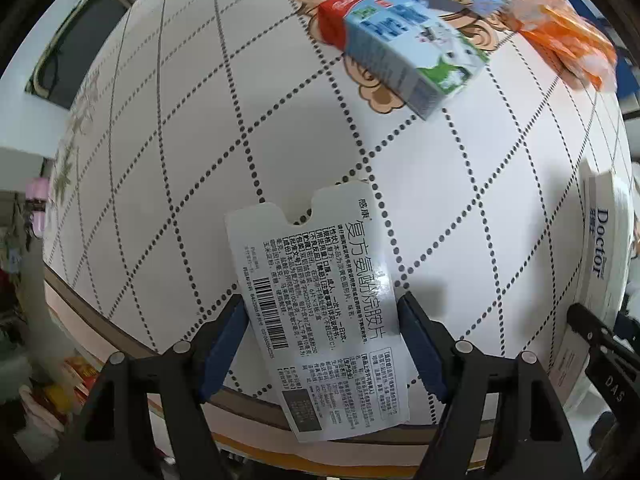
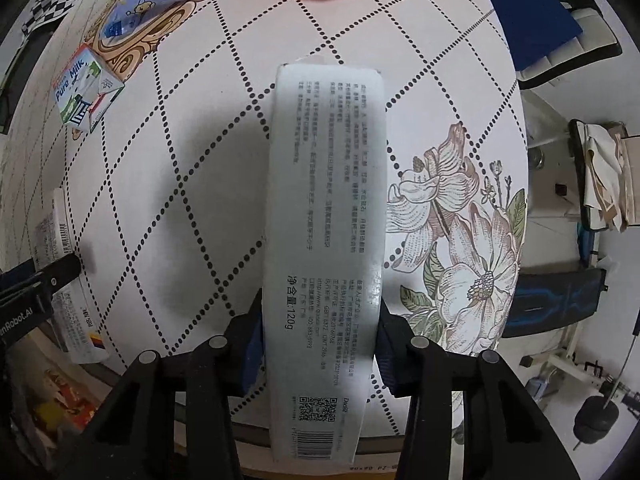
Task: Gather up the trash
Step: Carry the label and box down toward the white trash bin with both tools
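My left claw (image 1: 322, 344) grips the medicine box (image 1: 316, 308) at lower centre; my right claw (image 2: 318, 344) is clamped on the long toothpaste box (image 2: 326, 220). Neither is binned yet, I judge. The milk carton (image 1: 400, 46) and orange wrapper (image 1: 568, 42) wait on the surface (image 1: 200, 140), upper right.

milk carton (image 1: 404, 40) lies on table (image 1: 200, 120), beside orange wrapper (image 1: 568, 36).

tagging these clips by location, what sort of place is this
Probably a home dining or living area: a round table under a floral patterned tablecloth, a Pure Milk carton and snack wrappers on it, chairs and household clutter beside.
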The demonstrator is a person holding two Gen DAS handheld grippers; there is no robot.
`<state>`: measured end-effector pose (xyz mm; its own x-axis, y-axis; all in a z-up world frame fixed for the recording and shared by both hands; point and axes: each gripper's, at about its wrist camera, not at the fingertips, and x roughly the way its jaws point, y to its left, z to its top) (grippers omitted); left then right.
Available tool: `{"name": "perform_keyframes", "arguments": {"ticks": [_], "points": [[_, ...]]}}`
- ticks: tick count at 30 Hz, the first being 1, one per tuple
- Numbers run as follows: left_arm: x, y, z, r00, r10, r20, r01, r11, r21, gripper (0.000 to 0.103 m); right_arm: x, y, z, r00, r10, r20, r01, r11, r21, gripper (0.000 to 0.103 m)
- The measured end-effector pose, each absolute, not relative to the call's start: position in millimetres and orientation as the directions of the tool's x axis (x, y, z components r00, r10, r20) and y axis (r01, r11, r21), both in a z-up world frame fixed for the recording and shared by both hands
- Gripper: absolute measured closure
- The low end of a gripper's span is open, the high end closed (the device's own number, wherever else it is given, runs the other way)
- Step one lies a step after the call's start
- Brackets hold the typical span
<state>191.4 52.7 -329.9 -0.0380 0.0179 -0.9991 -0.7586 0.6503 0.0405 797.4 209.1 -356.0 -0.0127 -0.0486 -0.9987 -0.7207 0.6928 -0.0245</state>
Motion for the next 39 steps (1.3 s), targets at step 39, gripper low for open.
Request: {"name": "perform_keyframes", "arguments": {"ticks": [39], "points": [[224.2,86.1,-377.6,0.167,-0.024,-0.986,-0.477,0.873,-0.102,0.024,640.7,205.9,-318.7,0.115,-0.028,-0.993,-0.469,0.88,-0.079,0.055]]}}
